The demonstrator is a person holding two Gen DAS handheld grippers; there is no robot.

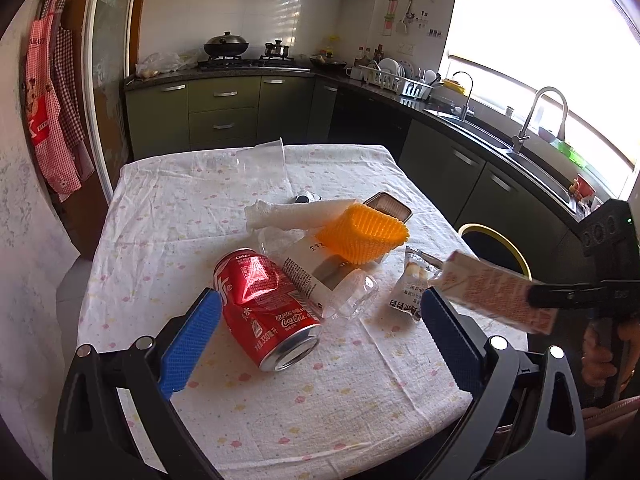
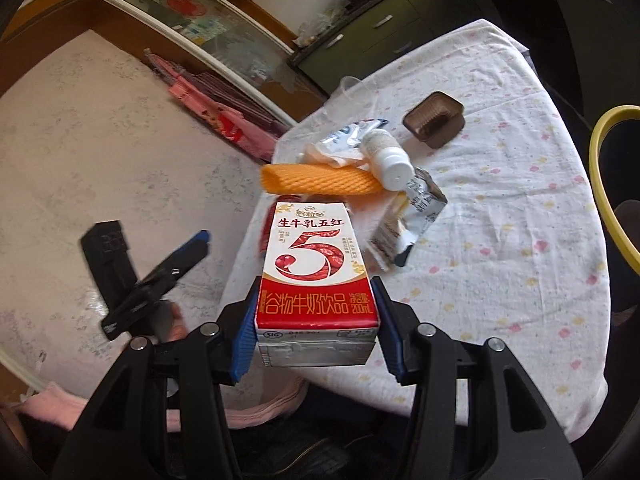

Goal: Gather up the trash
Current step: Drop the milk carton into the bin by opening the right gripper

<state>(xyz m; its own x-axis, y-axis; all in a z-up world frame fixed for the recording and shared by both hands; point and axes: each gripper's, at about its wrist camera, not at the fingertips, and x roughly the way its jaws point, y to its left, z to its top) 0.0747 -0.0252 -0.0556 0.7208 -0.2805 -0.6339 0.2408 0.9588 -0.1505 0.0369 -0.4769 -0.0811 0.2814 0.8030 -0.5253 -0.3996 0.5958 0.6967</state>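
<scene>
My right gripper (image 2: 316, 312) is shut on a red and white milk carton (image 2: 316, 276) and holds it above the table's near edge; the carton also shows in the left wrist view (image 1: 492, 296). My left gripper (image 1: 320, 320) is open, its blue fingers either side of a dented red cola can (image 1: 268, 308) lying on the tablecloth (image 1: 168, 240). Behind the can lie an orange foam net (image 1: 362, 234), a white foam sleeve (image 1: 296, 214), a clear plastic shell (image 1: 352, 294) and a snack wrapper (image 1: 412, 284).
A brown tray (image 2: 434, 118), a white bottle (image 2: 390, 158) and a clear cup (image 1: 262, 160) lie further back. A bin with a yellow rim (image 1: 496, 248) stands right of the table. Kitchen counter and sink (image 1: 532, 168) lie beyond.
</scene>
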